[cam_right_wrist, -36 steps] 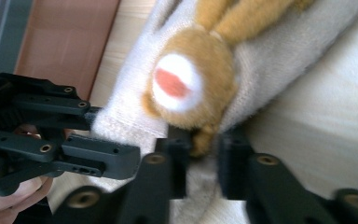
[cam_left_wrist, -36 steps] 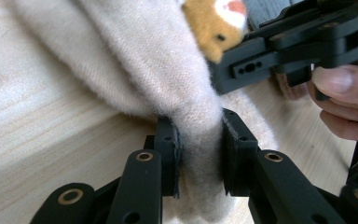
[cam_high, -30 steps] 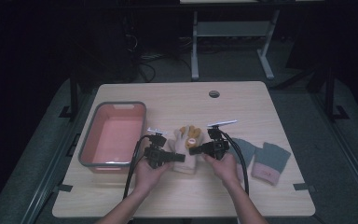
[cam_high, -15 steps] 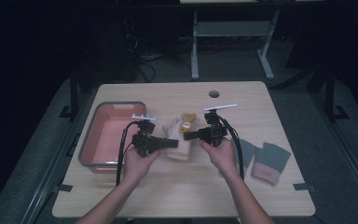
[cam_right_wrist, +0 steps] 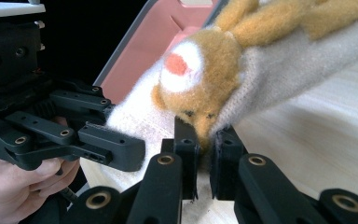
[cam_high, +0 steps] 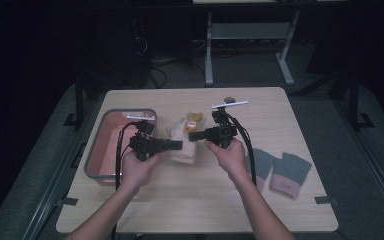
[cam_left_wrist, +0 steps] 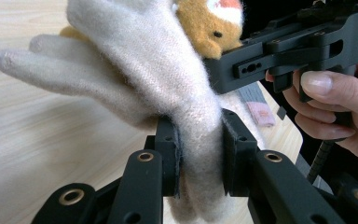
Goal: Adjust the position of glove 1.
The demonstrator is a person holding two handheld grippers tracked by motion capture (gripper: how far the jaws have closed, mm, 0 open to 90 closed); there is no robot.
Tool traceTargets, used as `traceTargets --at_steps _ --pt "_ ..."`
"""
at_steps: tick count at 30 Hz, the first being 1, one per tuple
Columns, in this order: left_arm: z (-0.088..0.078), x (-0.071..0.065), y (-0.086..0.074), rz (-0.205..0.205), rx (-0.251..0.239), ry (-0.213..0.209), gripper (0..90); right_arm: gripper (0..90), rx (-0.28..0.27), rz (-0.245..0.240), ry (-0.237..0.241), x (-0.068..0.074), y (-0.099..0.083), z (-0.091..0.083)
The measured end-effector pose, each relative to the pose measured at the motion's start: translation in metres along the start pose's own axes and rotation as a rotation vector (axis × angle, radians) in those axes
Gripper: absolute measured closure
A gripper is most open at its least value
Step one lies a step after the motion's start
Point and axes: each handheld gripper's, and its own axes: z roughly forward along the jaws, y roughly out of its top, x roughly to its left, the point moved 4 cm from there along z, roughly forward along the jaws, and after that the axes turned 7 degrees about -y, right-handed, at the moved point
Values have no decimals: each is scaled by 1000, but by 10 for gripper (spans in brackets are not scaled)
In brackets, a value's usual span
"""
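Observation:
A cream knitted glove (cam_high: 184,150) with an orange plush animal (cam_high: 195,120) on it hangs between my two grippers above the table's middle. My left gripper (cam_high: 178,145) is shut on the glove's cream cuff (cam_left_wrist: 199,140), with the fabric bunched between its pads. From the other side, my right gripper (cam_high: 192,136) is shut on the glove's edge just below the animal's face (cam_right_wrist: 191,88). The cream fingers (cam_left_wrist: 60,74) stick out to the left in the left gripper view. Each gripper view also shows the other gripper, the right gripper (cam_left_wrist: 279,60) and the left gripper (cam_right_wrist: 98,144), close by.
A pink tray (cam_high: 105,150) with a grey rim stands at the table's left, just beside my left hand. Two grey gloves with pink cuffs (cam_high: 291,172) lie flat at the right. The wooden table (cam_high: 260,110) has a small dark hole (cam_high: 228,99) near its far edge.
Both hands have risen and moved away from the front edge, lifting the cream glove off the table between them. Both grips held throughout.

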Motion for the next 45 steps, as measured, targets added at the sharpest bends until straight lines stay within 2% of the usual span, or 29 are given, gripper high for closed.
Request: traceTargets --at_steps 9,17,18,19,20,22,40,45 --pt "-10 1 5 -6 -17 -5 721 833 -2 -12 8 9 9 1" --pt "-21 0 10 8 -22 5 721 833 -5 -25 16 18 17 1" --pt "-22 -1 10 -5 -29 3 721 833 -6 -25 20 19 18 1" --pt "-24 0 11 5 -24 2 721 833 -5 -28 22 20 18 2" --pt "-25 -1 11 -8 -31 2 722 833 -5 -32 24 21 19 2" --pt "-28 1 12 -3 -34 2 721 832 -4 -34 28 24 21 3" --pt "-63 10 16 -22 -82 25 721 833 5 -78 41 52 42 21" --pt "-74 13 18 -15 -96 33 721 832 8 -95 43 62 49 26"
